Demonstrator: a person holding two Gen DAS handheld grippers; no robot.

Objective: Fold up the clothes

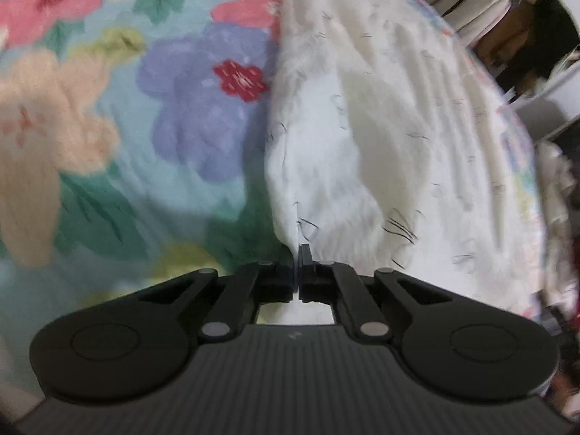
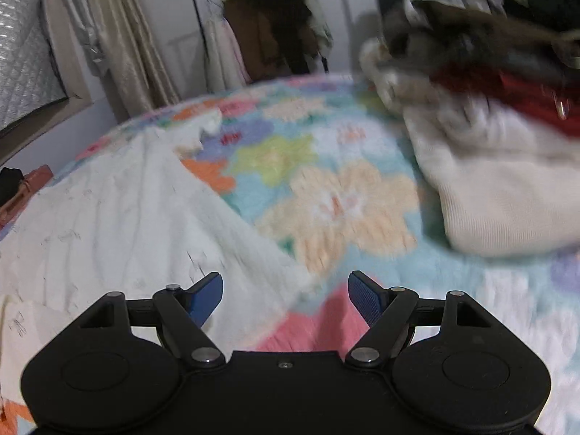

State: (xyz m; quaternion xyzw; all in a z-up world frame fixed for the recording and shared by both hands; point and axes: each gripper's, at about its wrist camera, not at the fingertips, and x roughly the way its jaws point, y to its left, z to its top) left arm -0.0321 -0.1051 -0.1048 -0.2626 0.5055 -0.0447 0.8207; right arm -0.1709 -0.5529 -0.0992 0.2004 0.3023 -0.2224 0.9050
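Observation:
A white garment (image 1: 380, 137) with small dark printed marks lies spread on a floral bedspread (image 1: 108, 127). My left gripper (image 1: 300, 257) is shut on the near edge of this garment, the cloth pinched between its fingers. In the right wrist view the same white garment (image 2: 119, 217) lies at the left. My right gripper (image 2: 285, 295) is open and empty, its blue pads (image 2: 364, 299) over the garment's right edge and the bedspread (image 2: 326, 199).
A pile of clothes, with a cream knit (image 2: 500, 188) and a red piece (image 2: 536, 108), sits at the right of the bed. A clothes rack (image 2: 268, 25) and curtain (image 2: 123, 36) stand beyond the bed's far edge.

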